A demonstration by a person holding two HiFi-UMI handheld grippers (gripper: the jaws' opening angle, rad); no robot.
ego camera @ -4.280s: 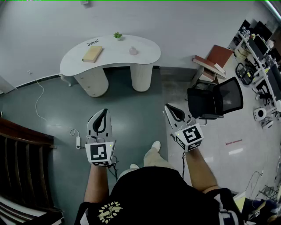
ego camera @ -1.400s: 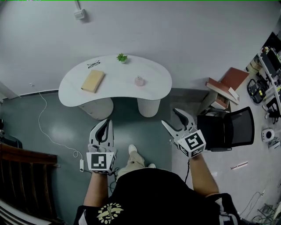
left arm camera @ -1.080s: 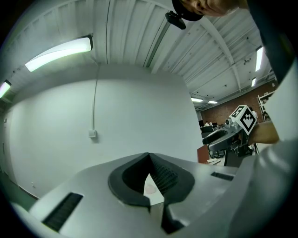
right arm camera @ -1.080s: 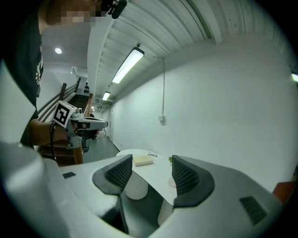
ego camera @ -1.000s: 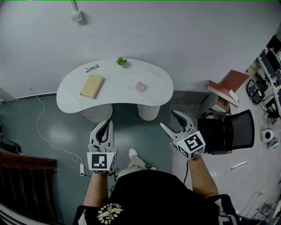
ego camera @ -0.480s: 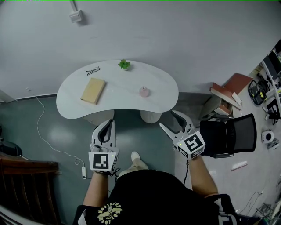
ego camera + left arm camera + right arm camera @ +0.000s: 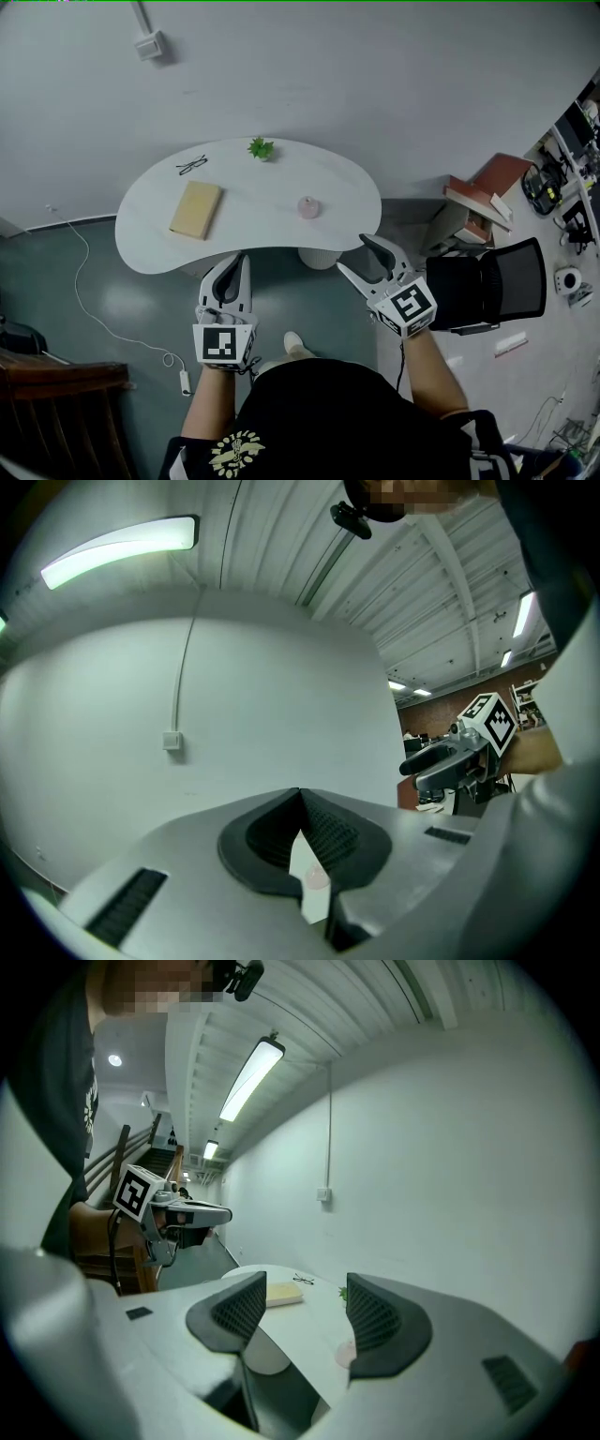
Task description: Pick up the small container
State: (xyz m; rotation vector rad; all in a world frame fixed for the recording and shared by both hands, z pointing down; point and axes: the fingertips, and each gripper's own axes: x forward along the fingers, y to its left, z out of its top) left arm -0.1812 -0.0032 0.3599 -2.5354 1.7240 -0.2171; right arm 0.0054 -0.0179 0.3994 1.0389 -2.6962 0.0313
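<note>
Well, both grippers empty, container further out on the table

Small pink container (image 7: 308,207) sits on the right half of the white table (image 7: 150,234), back from its near edge and apart from both grippers. Right gripper (image 7: 354,254) is nearest, up at that edge, jaws spread wide with nothing between them. Left gripper (image 7: 234,267) is pinched together, empty. Bare floor (image 7: 112,309) on the left, black office chair (image 7: 487,291) close on the right.
</note>
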